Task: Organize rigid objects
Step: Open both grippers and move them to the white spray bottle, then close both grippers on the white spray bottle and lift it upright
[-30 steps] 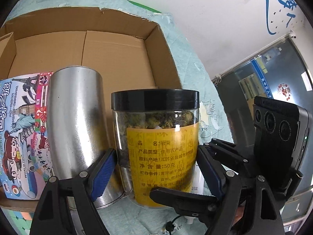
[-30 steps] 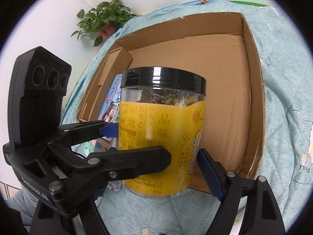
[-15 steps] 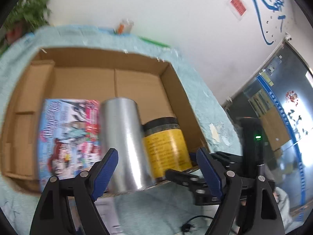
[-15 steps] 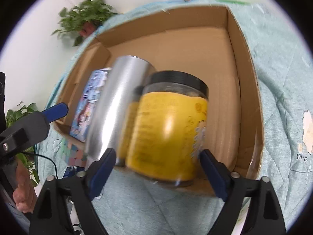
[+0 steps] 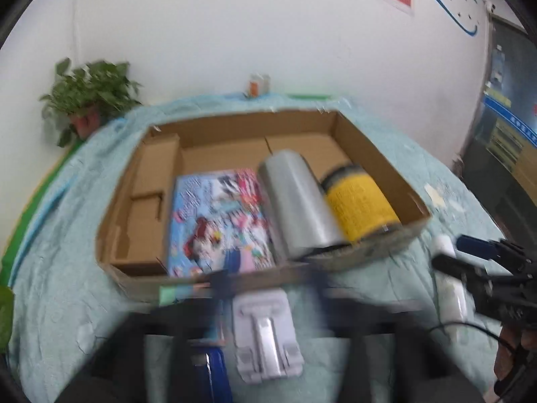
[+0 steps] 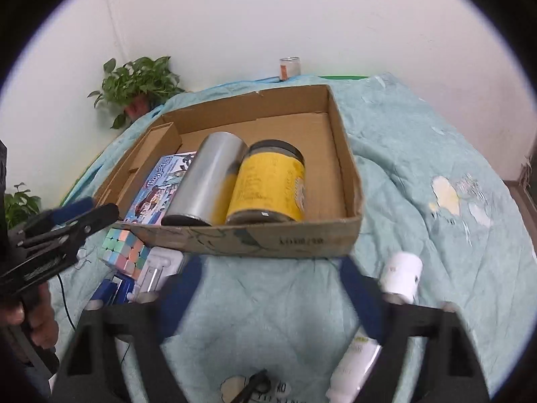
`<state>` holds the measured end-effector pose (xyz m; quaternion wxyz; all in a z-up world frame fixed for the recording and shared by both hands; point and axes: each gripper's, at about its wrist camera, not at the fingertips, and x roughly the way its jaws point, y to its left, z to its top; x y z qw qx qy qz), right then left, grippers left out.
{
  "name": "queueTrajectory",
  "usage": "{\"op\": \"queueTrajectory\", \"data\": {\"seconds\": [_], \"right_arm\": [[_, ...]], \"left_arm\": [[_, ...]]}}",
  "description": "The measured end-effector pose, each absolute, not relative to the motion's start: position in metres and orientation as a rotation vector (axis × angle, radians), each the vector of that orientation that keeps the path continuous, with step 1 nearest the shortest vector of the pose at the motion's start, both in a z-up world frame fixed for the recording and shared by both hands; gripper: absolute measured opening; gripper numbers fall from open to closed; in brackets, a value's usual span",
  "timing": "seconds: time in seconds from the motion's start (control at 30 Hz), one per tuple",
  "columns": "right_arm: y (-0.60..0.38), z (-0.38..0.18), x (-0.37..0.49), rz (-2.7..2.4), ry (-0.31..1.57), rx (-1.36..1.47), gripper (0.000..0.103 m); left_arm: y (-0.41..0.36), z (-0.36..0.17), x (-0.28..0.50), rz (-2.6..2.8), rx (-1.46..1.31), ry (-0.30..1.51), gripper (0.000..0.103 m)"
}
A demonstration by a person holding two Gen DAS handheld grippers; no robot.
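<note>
The yellow-labelled jar (image 6: 268, 184) with a black lid stands in the cardboard box (image 6: 268, 238), beside the silver can (image 6: 204, 181) and a colourful flat box (image 6: 154, 188). My right gripper (image 6: 268, 278) hangs over the quilt in front of the cardboard box. Its jaws are apart and closing, with nothing between them. My left gripper (image 6: 97, 208) is at the left in the right wrist view, jaws together and empty. In the left wrist view it is only a blur (image 5: 268, 278) before the jar (image 5: 359, 205) and can (image 5: 298, 205).
On the teal quilt in front of the box lie a pastel cube (image 6: 122, 250), a white plug-like part (image 5: 265, 332), a blue item (image 6: 110, 288) and a white tube (image 6: 399, 275). A potted plant (image 6: 137, 84) and a small jar (image 6: 288, 65) stand by the wall.
Both grippers let go of the jar and drew back from the box. The jar now stands beside the silver can. The left jaws have come together.
</note>
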<state>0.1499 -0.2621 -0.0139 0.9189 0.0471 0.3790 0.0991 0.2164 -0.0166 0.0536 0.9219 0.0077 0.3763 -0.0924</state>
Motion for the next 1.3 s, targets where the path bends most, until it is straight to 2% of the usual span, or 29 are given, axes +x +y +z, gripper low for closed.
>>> {"op": "queueTrajectory", "data": {"seconds": [0.03, 0.1, 0.13, 0.17, 0.2, 0.23, 0.4, 0.6, 0.63, 0.7, 0.73, 0.77, 0.8, 1.2, 1.3], "right_arm": [[-0.261, -0.016, 0.148, 0.182, 0.784, 0.088, 0.03], [-0.264, -0.016, 0.137, 0.148, 0.768, 0.098, 0.031], [-0.267, -0.016, 0.133, 0.146, 0.762, 0.111, 0.035], [-0.27, -0.017, 0.129, 0.141, 0.761, 0.122, 0.055], [-0.273, -0.017, 0.126, 0.135, 0.757, 0.133, 0.087], [-0.276, -0.017, 0.121, 0.129, 0.747, 0.149, 0.094], [-0.304, -0.018, 0.11, 0.092, 0.739, 0.229, 0.094], [-0.343, -0.048, 0.116, 0.032, 0.876, 0.332, 0.091], [-0.347, -0.055, 0.118, 0.028, 0.899, 0.346, 0.088], [-0.348, -0.071, 0.122, 0.019, 0.958, 0.354, 0.067], [-0.347, -0.077, 0.124, 0.028, 0.983, 0.359, 0.062], [-0.343, -0.083, 0.126, 0.042, 1.006, 0.352, 0.05], [-0.34, -0.087, 0.127, 0.046, 1.015, 0.338, 0.042], [-0.278, -0.081, 0.097, 0.3, 0.993, -0.037, 0.041], [-0.269, -0.071, 0.089, 0.371, 0.933, -0.036, 0.046]], "left_arm": [[-0.017, 0.047, 0.215, -0.2, -0.01, 0.801, 0.003], [-0.018, 0.041, 0.21, -0.203, -0.035, 0.808, 0.003], [-0.02, 0.039, 0.205, -0.188, -0.024, 0.804, 0.023], [-0.022, 0.037, 0.202, -0.172, -0.009, 0.809, 0.075], [-0.025, 0.037, 0.197, -0.154, 0.006, 0.822, 0.103], [-0.027, 0.033, 0.191, -0.132, 0.011, 0.815, 0.1], [-0.044, 0.022, 0.179, -0.181, 0.05, 0.838, 0.103], [-0.055, 0.006, 0.176, -0.198, 0.023, 0.877, 0.103], [-0.056, 0.004, 0.178, -0.203, 0.01, 0.885, 0.103], [-0.058, 0.004, 0.177, -0.211, 0.006, 0.899, 0.103], [-0.059, 0.005, 0.176, -0.216, 0.009, 0.907, 0.103], [-0.06, 0.005, 0.177, -0.223, 0.009, 0.913, 0.103], [-0.062, 0.004, 0.177, -0.232, 0.008, 0.918, 0.103], [-0.069, -0.024, 0.198, -0.441, -0.179, 1.098, 0.102], [-0.076, -0.034, 0.204, -0.543, -0.261, 1.159, 0.102]]}}
